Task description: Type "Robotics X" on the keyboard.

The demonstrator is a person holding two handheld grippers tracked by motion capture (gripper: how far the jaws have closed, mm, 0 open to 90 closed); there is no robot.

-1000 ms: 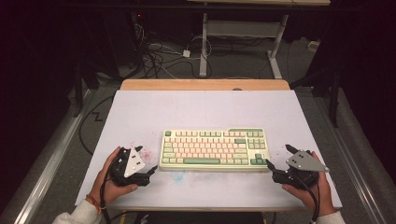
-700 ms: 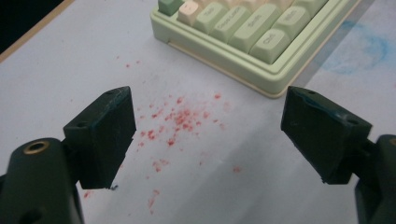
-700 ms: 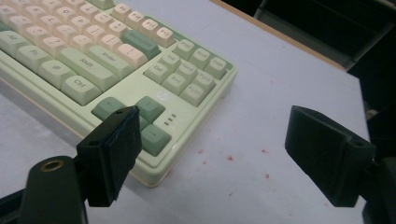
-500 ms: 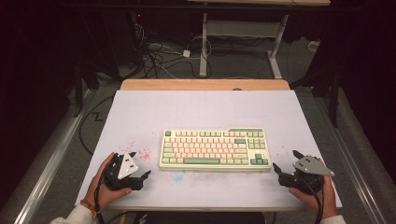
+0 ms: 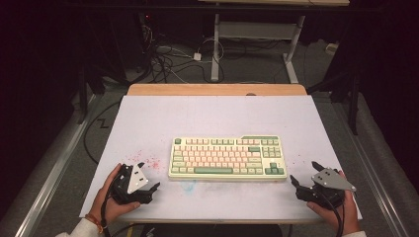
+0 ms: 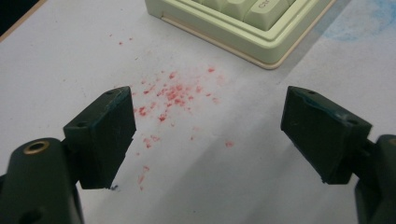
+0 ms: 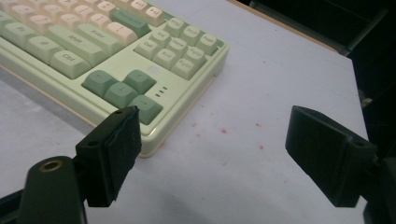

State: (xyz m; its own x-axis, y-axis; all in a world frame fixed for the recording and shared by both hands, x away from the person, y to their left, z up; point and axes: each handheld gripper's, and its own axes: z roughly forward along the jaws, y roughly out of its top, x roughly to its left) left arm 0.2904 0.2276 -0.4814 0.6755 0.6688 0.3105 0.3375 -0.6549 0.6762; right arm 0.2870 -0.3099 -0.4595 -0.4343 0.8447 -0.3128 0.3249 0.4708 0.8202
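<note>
Keyboard (image 5: 227, 157) flat between two wide-open grippers, left gripper (image 5: 148, 190) and right gripper (image 5: 302, 177) seemingly just clear of it

We find the white table mat (image 5: 217, 123) evenly and brightly lit from above, while the surrounding floor and room edges fall into near-black. The pale green and cream keyboard (image 5: 227, 158) casts only a thin, soft shadow along its near edge. The high view is grainy and slightly soft. In both gripper views the black jaws sit near the lens, mildly blurred, and the key legends read smeared. We note no glare.
</note>
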